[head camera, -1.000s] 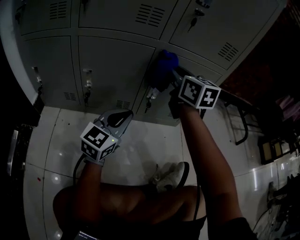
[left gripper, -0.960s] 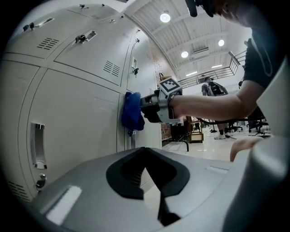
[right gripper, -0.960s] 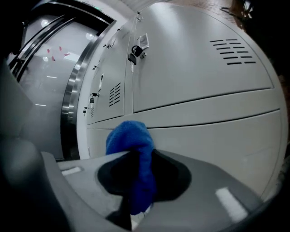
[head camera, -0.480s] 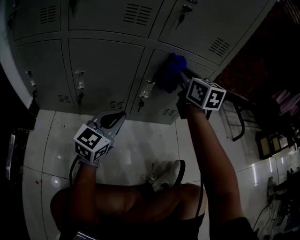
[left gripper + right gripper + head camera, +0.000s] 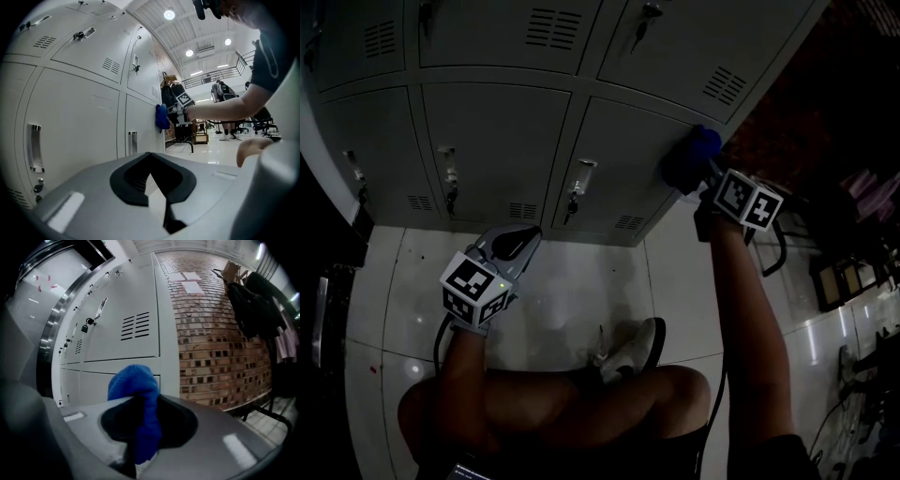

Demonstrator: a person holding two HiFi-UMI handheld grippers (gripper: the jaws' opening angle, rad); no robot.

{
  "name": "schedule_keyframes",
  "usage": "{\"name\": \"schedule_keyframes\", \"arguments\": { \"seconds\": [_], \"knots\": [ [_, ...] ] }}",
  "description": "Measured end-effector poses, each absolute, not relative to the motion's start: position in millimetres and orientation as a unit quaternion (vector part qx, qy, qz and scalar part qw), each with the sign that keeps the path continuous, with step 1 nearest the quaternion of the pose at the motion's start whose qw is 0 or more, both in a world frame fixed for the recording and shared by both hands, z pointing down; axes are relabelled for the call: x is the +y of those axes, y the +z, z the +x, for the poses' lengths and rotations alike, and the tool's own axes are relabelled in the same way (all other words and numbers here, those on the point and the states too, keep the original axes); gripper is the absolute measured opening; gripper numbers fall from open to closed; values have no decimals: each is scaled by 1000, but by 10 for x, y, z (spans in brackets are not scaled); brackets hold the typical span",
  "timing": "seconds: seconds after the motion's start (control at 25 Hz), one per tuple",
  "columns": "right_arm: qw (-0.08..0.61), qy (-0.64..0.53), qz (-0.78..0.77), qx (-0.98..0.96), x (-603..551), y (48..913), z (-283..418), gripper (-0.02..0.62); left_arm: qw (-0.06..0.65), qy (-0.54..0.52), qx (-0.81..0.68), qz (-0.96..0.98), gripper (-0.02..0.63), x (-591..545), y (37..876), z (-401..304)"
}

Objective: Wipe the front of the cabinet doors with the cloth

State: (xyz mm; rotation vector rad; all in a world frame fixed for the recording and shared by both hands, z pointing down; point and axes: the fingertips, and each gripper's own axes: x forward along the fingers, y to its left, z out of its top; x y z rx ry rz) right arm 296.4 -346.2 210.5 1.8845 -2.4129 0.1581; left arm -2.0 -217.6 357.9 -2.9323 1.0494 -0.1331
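**Inspector:** State of the right gripper?

**Recorder:** The right gripper (image 5: 709,178) is clamped on the blue cloth (image 5: 688,157). In the right gripper view the cloth is bunched between the two jaws and bulges out above them.

**Inspector:** Location of the cloth?

**Recorder:** It is at two o'clock in the head view, pressed against the front of the cabinet doors (image 5: 497,141). It sits at the right-hand edge of the lower right door (image 5: 623,141), toward two o'clock from that door's handle (image 5: 581,173). In the right gripper view a brick wall (image 5: 220,333) stands at three o'clock of the cloth.

**Inspector:** State of the left gripper?

**Recorder:** The left gripper (image 5: 523,240) is at eight o'clock in the head view, above the white floor tiles (image 5: 572,291) and apart from the doors. Its jaws meet tip to tip and nothing is between them. It points toward one o'clock, at the lower doors.

**Inspector:** Other items?

**Recorder:** A shoe (image 5: 635,349) is on the tiles at six o'clock, just beside the person's bent leg (image 5: 581,403). The head view is dim, and print on the doors cannot be read.
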Motion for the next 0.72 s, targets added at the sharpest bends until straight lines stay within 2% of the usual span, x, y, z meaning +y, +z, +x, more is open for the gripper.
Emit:
{"name": "schedule_keyframes", "arguments": {
  "seconds": [0.2, 0.36, 0.48, 0.72],
  "knots": [
    [36, 54, 637, -768, -3448, 2134, 3251, 77, 13, -45, 336, -941, 0, -2173, 3585, -4],
    [25, 59, 636, -769, -3392, 2160, 3220, 77, 12, -42, 336, -941, 0, -2179, 3569, -12],
    [20, 61, 612, -789, -3309, 2235, 2891, 77, 12, -41, 338, -940, 0, -2188, 3553, -29],
    [25, 75, 535, -841, -3206, 2542, 1781, 77, 13, -34, 341, -939, 0, -2185, 3522, -43]
  ]
}}
